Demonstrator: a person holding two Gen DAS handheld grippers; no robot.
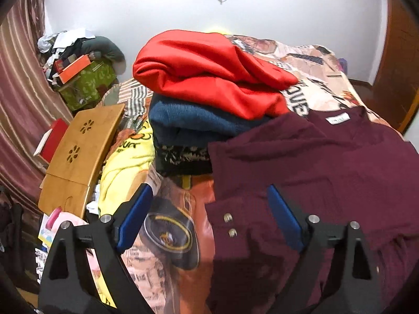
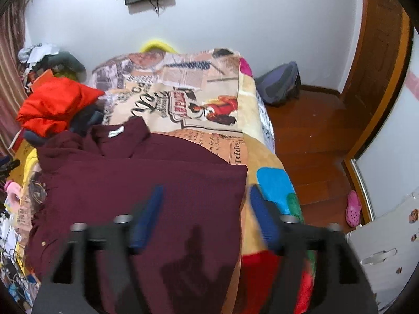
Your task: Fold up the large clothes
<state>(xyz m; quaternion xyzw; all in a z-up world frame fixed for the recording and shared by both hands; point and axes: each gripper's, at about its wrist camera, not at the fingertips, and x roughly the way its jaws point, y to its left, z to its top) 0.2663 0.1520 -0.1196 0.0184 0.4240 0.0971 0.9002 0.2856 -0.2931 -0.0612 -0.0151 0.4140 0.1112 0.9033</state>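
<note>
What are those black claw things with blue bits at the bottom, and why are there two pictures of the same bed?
Those are two grabbing tools that a person holds, one in each hand. Each tool has a small camera looking along its two fingers, so you get one picture per hand. The left gripper and the right gripper both stand open with nothing between their blue pads. Under them, a dark maroon button-up shirt lies spread on the bed's colourful printed blanket, partly folded. Beside it sits a stack of folded clothes with a bright red garment on top.
</note>
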